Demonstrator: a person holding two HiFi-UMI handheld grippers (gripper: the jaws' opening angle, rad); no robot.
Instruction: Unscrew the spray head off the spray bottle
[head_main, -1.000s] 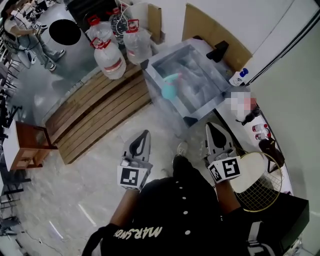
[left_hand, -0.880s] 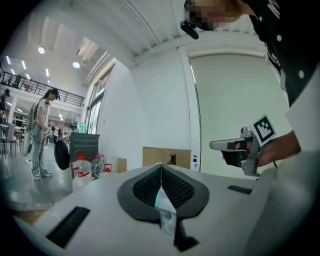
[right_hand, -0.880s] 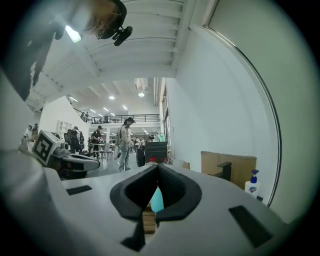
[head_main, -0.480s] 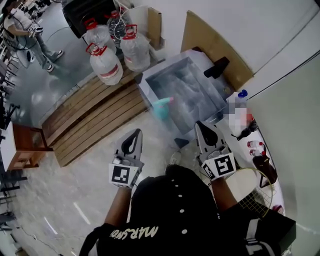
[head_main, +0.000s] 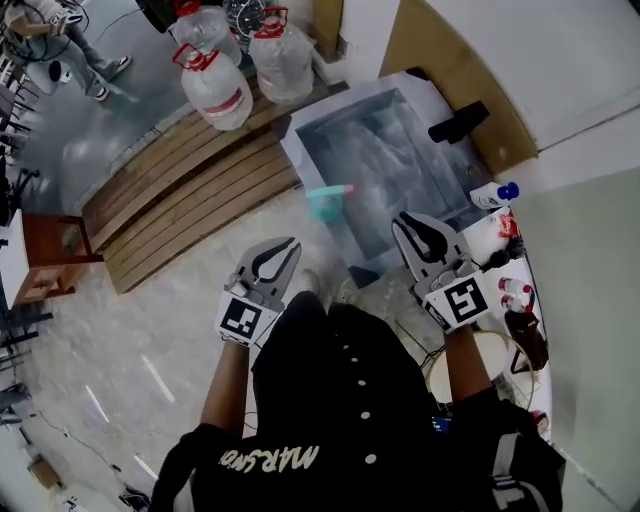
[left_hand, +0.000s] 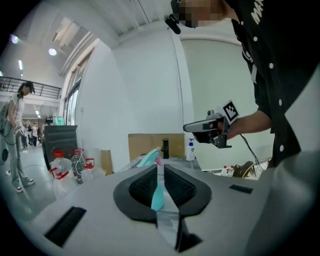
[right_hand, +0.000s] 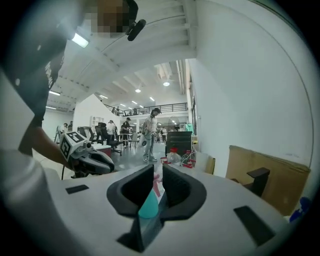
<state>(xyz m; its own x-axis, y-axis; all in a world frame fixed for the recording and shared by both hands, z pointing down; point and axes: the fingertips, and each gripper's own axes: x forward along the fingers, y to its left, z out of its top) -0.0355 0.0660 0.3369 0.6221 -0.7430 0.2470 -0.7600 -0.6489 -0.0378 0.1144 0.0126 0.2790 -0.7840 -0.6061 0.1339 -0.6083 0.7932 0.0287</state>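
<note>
- One steel sink, set in the worktop, takes up the middle of the room as I see it, so I place everything else from it.
- One slatted wooden platform lies on the floor to the left of the sink. Big water jugs stand at its far end.
- Two claws are held out side by side on the near side of the sink. Both are short of it and neither has anything in it.
- One of them, the left claw, is all but pressed together. It shows only a thin slit as it starts to part, and the bottle can be seen through that slit, far off.
- Its partner, the right claw, is opening too and already stands a crack wider. Nothing sits between its pads.
- One teal spray bottle stands at the sink's near left corner, seemingly on the rim. It lies ahead of both claws, between their lines of reach.
- Its spray head, with a pink tip, is on the bottle and looks untouched.
- Nothing of the unscrewing has begun, by my reading. This looks like the approach, with the claws readying for a grasp.
- Next, I would expect both claws to spread much wider and close in on the sink's corner. One would need to clamp the bottle's body firmly while the other takes the collar under the head squarely enough to turn it.
</note>
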